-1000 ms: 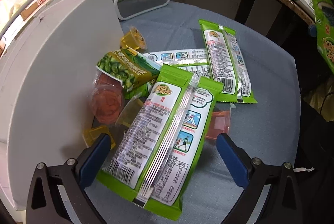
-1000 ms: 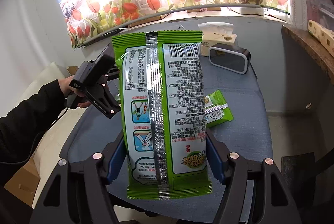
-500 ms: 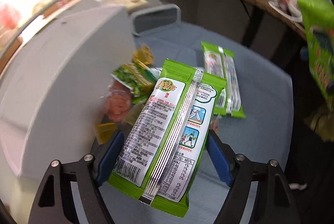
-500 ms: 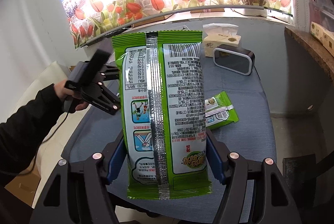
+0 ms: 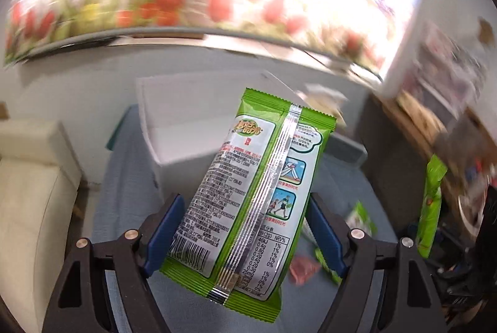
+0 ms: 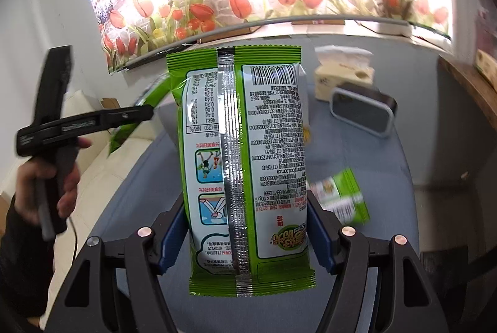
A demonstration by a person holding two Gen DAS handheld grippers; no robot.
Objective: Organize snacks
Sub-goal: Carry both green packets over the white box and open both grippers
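The left tool (image 5: 242,235) grips a green snack packet (image 5: 251,193) between its blue pads (image 5: 161,235), clear of the blue-grey worktop (image 5: 124,177). The packet runs lengthwise out from the pads, tilted a little to the right, silver back seam facing the camera, its barcode end nearest and its logo end far. Behind it stands a white box (image 5: 192,118). Down on the worktop to the right lie a blurred green wrapper (image 5: 362,219) and something pinkish (image 5: 303,269) (too smeared to name).

The right tool (image 6: 245,235) likewise clamps a second green packet (image 6: 245,165), upright between its pads, seam facing the camera, print upside down, barcode at the far end. Another green packet (image 6: 344,198) lies on the worktop just right of it. In this view the left tool appears side-on at the left with a hand (image 6: 46,187) on its grip.
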